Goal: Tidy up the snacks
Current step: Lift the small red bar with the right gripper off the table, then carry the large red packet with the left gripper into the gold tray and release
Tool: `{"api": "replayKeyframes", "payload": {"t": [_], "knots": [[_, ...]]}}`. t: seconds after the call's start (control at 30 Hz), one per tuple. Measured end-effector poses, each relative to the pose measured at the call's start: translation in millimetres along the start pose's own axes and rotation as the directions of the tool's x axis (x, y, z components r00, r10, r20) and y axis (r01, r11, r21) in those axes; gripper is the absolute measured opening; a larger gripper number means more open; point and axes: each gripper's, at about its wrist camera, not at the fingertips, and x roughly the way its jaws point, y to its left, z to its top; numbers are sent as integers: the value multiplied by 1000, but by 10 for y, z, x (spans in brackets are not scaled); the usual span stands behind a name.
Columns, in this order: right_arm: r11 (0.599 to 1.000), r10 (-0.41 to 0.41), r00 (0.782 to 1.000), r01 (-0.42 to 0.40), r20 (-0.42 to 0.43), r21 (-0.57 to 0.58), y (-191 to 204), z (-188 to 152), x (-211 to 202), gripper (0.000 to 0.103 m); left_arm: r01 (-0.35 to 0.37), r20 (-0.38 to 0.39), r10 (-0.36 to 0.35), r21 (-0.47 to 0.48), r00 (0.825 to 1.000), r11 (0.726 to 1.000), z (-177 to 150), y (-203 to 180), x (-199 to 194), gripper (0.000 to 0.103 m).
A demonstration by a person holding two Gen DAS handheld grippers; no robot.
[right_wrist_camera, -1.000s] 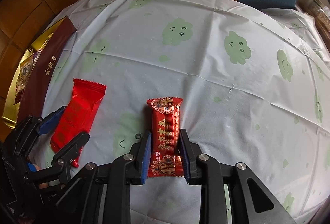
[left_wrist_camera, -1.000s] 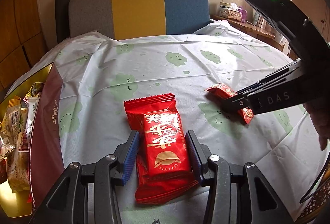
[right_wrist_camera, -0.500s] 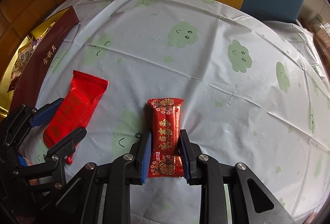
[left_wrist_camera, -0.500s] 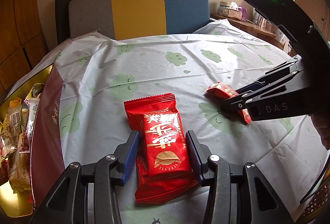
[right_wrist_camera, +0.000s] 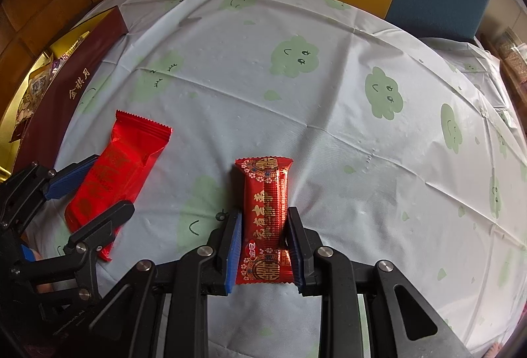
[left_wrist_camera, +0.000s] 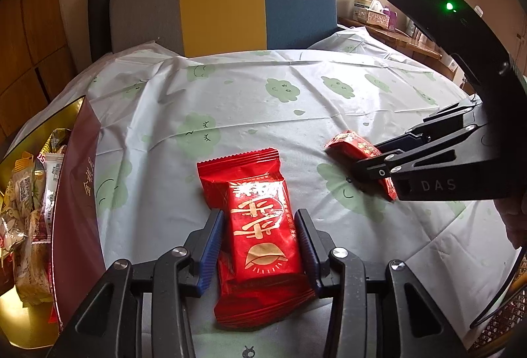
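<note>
A wide red snack packet (left_wrist_camera: pixel 260 226) lies on the cloud-print tablecloth (left_wrist_camera: pixel 263 114). My left gripper (left_wrist_camera: pixel 260 239) is shut on it, a blue pad against each side; it also shows in the right wrist view (right_wrist_camera: pixel 115 173). A narrow patterned red snack bar (right_wrist_camera: pixel 266 213) sits between the blue pads of my right gripper (right_wrist_camera: pixel 265 236), which is shut on it. From the left wrist view the right gripper (left_wrist_camera: pixel 378 160) holds that bar (left_wrist_camera: pixel 352 144) low over the cloth.
A dark red and gold box (left_wrist_camera: pixel 75 193) with several wrapped snacks (left_wrist_camera: pixel 26 213) stands at the table's left edge, also seen in the right wrist view (right_wrist_camera: pixel 66 81). A grey, yellow and blue chair back (left_wrist_camera: pixel 220 2) stands behind the table.
The right gripper has lifted and shifted slightly with the narrow bar. The left gripper's pads have closed in a little on the wide packet.
</note>
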Motion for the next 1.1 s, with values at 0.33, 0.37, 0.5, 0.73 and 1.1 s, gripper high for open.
{"api": "replayKeyframes", "payload": {"t": [0.33, 0.37, 0.5, 0.73, 1.1], "knots": [[1000, -12, 1000, 12, 5, -16, 16, -9, -2, 27, 38, -11, -39, -43, 999, 998, 71, 56, -176, 42], [1000, -14, 1000, 14, 6, -18, 19, -10, -3, 27, 42, -1, -42, -42, 999, 998, 88, 55, -219, 42], [1000, -21, 1000, 21, 9, -21, 40, -19, -8, 27, 59, 35, -57, -60, 998, 996, 184, 102, -419, 42], [999, -29, 1000, 30, 11, -31, 67, -24, -6, 27, 46, 80, -33, -173, 996, 984, 352, 501, -750, 42], [998, -40, 999, 40, 11, -40, 71, -20, -11, 27, -69, 71, 116, -470, 991, 880, 238, 1744, -1076, 42]]}}
